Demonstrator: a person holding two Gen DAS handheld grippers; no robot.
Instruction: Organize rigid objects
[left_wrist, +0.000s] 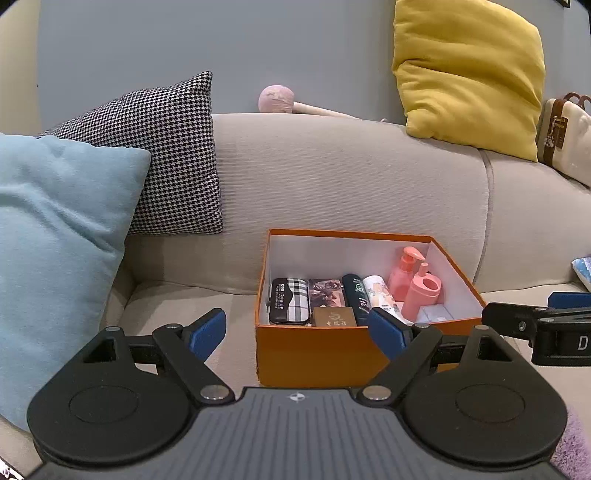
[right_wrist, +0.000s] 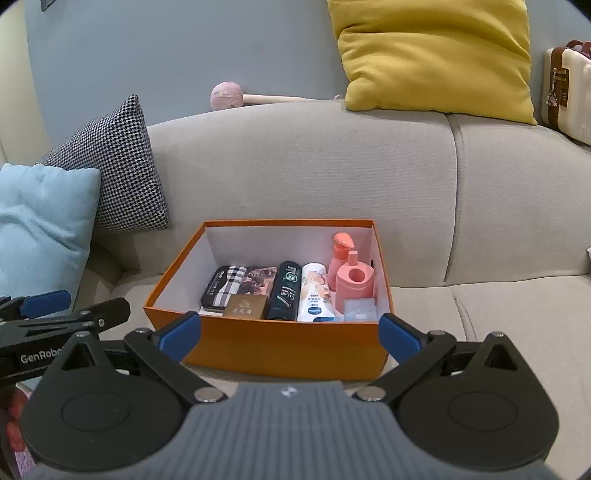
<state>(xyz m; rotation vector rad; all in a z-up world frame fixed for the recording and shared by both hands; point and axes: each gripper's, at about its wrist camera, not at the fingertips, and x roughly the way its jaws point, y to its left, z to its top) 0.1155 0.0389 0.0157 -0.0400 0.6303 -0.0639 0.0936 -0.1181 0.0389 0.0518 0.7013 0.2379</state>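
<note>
An orange box sits on the grey sofa seat. Inside lie a plaid case, a picture card box, a small gold box, a dark bottle, a white tube, two pink bottles and a small clear box. My left gripper is open and empty, just in front of the box. My right gripper is open and empty, also in front of the box.
A light blue cushion and a houndstooth cushion lean at the left. A yellow cushion and a pink-headed mallet rest on the sofa back. A cream case stands far right.
</note>
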